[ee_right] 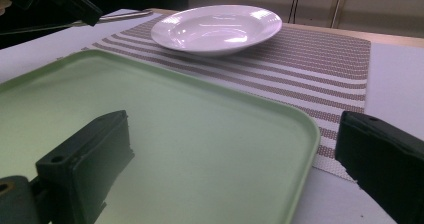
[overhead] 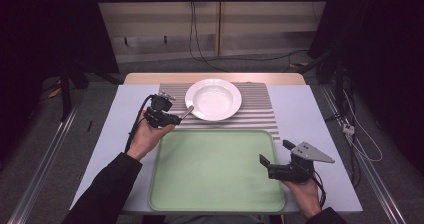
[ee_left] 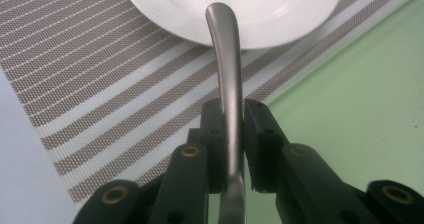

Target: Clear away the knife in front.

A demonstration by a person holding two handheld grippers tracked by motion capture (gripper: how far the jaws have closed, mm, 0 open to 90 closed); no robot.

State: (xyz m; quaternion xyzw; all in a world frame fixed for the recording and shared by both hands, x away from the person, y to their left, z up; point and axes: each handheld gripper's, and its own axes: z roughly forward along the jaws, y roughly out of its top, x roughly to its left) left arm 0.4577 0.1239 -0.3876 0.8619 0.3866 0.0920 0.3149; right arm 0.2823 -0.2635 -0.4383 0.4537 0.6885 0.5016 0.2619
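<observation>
Striped placemat [overhead: 260, 109] at the tabletop's far edge: left hand-held gripper [overhead: 176, 118] pinches a metal utensil handle [ee_left: 227, 74] that could clip the white plate [overhead: 213, 99]; right hand-held gripper [overhead: 277, 156] gapes empty.

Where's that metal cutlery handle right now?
The metal handle is clamped in the left claw, above the striped placemat, its free end reaching the left rim of the white plate in the high view.
</observation>
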